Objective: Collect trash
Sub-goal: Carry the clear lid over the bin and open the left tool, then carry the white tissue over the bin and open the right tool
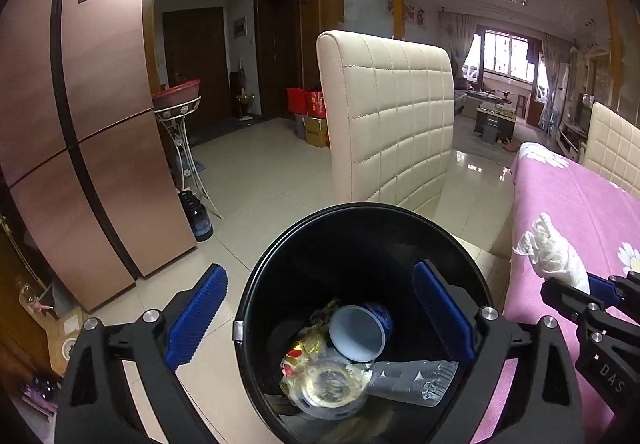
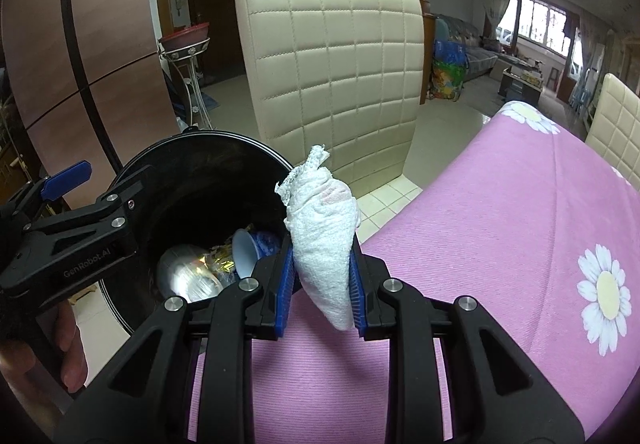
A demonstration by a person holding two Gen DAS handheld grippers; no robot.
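A black trash bin [image 1: 256, 276] stands on the floor beside the table. It holds a blue paper cup [image 1: 360, 332], a clear plastic bottle [image 1: 412, 382], a clear round lid [image 1: 328, 384] and a gold-red wrapper [image 1: 304, 348]. My left gripper [image 1: 320, 272] hovers over the bin's mouth, open wide with nothing between its blue pads. My right gripper [image 2: 320, 244] is shut on a crumpled white tissue [image 2: 324, 236] and holds it above the table's edge, just right of the bin [image 2: 240, 141]. The left wrist view shows that tissue [image 1: 552, 252] at the right.
The table wears a pink cloth with daisies [image 2: 500, 224]. A cream quilted chair [image 1: 392, 115] stands right behind the bin, and a second one [image 2: 620, 131] at the table's far side. A copper fridge [image 1: 80, 123] fills the left. A hand [image 2: 60, 344] holds the left gripper.
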